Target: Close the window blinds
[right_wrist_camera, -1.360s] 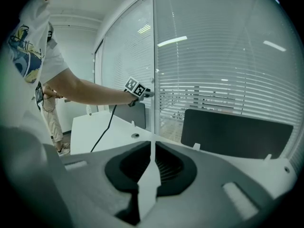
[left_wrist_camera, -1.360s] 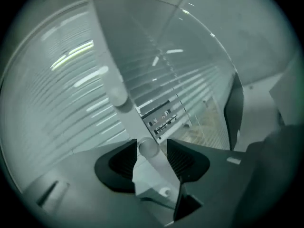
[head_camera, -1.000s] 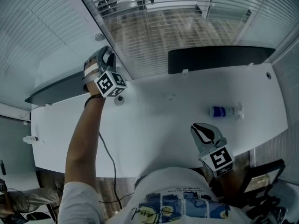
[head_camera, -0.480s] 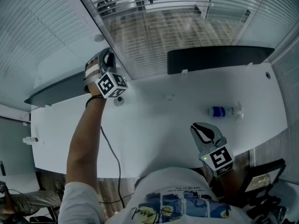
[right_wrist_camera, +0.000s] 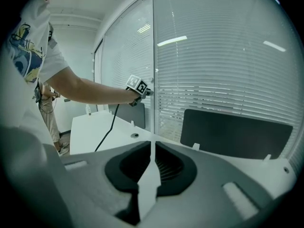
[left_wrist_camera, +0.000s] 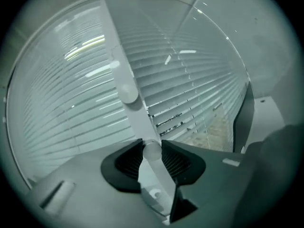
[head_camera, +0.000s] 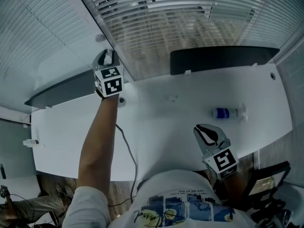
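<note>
The left claw (head_camera: 107,59) has just been closing, and its pads now pinch the small round knob (left_wrist_camera: 152,151) that sits on the window post (left_wrist_camera: 124,63). With the knob held, the wrist has rolled: the marker cube, which stood cornerwise a second ago, now sits square in the head view. The blinds (head_camera: 180,13), behind the glass just beyond the claw tips and off to their right, answer the turn. Their upper slats read whiter and fuller than before, with less of the dark outside showing between them, though the patterned ground outside still shows through the lower rows. I judge the closing to be under way but unfinished, so more twisting of the same knob is likely needed, perhaps with a fresh grip once the wrist runs out of roll. A second, similar knob (left_wrist_camera: 127,92) sits farther up the post, ahead of the claw and apart from it. The left forearm (head_camera: 99,137) reaches out straight across the worktop (head_camera: 156,127) to the post, with the claw pointing nearly level at the window. The right claw (right_wrist_camera: 152,150) hangs low over the near edge of the worktop, its jaws pressed together on nothing, tilted a little downward toward the glass, and it has not stirred.
</note>
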